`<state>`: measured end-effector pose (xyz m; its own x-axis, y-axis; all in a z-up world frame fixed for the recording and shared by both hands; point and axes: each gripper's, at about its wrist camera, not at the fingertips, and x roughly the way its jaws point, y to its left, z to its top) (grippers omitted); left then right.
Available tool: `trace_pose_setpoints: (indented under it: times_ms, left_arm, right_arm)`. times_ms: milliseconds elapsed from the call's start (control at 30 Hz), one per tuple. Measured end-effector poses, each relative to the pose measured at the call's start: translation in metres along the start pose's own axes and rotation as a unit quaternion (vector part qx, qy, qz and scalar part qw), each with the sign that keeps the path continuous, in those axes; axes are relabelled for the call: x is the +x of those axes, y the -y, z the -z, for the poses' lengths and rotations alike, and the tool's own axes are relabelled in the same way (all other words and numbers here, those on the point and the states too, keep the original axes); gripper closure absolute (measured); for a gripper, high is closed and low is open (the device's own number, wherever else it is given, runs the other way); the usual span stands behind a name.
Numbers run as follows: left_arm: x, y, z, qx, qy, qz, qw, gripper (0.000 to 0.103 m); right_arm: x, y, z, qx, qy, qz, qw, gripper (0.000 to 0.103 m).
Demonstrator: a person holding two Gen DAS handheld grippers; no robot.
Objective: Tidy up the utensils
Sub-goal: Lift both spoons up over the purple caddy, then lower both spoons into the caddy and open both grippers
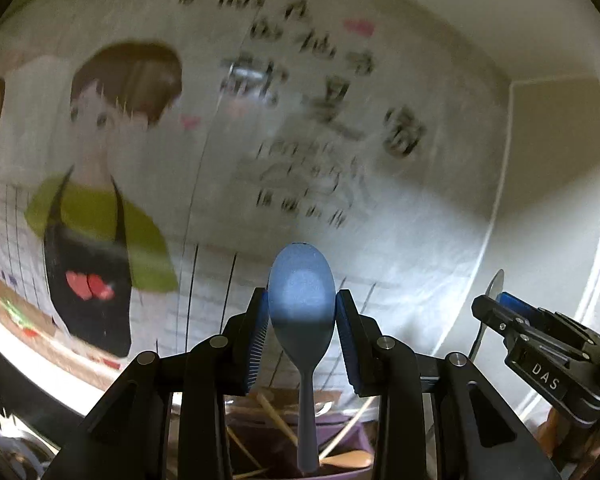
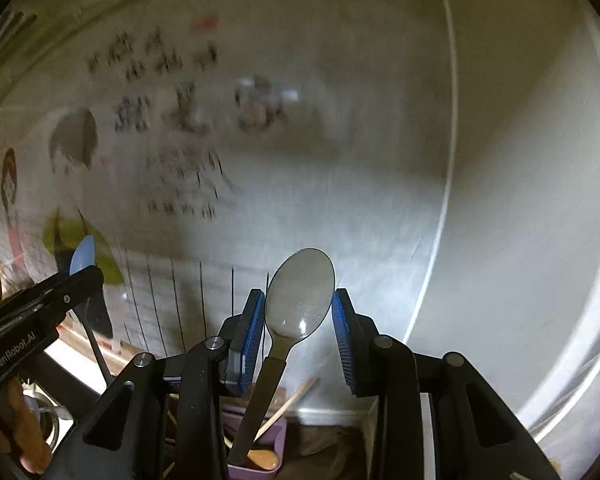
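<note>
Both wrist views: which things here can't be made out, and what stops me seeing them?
- Wall writing: motion blur in both views leaves it unreadable.
- Purple holder: cut off by the bottom edge and screened by the fingers; its contents cannot be counted.
- Blue spoon in the left gripper: handle end hidden low in the left view.
- Metal spoon in the right gripper: pad contact on its right side unclear.
</note>
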<state>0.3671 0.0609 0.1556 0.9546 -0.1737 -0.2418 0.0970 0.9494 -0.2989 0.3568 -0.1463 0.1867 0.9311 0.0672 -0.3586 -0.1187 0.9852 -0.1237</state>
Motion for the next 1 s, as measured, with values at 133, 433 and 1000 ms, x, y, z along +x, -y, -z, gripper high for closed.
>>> trace_pose_setpoints:
  times_ms: [133, 433, 1000]
  left_arm:
    - [0.028, -0.004, 0.025, 0.02, -0.011, -0.026, 0.9994, 0.068]
    - [0.073, -0.012, 0.072, 0.015, -0.045, -0.04, 0.9981, 0.068]
    - [0.094, -0.028, 0.112, 0.002, -0.115, -0.027, 0.993, 0.068]
  right_arm:
    - [0.036, 0.001, 0.021, 0.01, -0.035, -0.004, 0.999, 0.072]
    - [0.092, -0.009, 0.059, -0.001, -0.076, 0.0, 0.997, 0.071]
    - [0.141, -0.024, 0.1, 0.0, -0.132, -0.049, 0.99, 0.071]
